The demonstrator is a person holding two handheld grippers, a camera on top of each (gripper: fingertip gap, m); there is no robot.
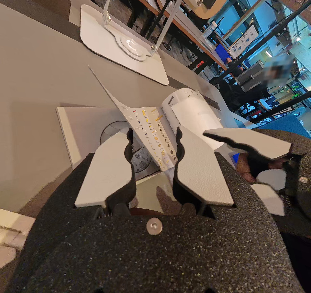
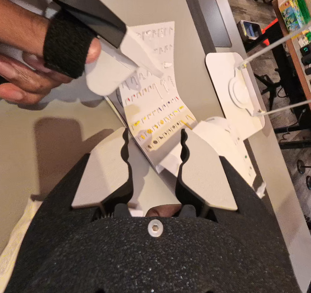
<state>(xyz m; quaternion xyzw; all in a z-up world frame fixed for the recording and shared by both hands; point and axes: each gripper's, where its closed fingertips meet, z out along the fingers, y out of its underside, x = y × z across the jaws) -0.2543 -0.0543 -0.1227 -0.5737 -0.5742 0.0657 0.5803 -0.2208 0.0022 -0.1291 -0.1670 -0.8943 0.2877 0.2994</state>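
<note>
Booklet [image 1: 151,133] page, coloured part pictures; both tools gape.

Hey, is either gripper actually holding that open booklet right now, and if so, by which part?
Neither: left gripper and right gripper both stand open around the booklet.

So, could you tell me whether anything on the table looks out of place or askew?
Yes: the booklet does not lie flat. One page stands up curled between both open grippers, and another rolls over at the right.

Booklet [image 1: 151,133] has tiny print, too small to read.
</note>
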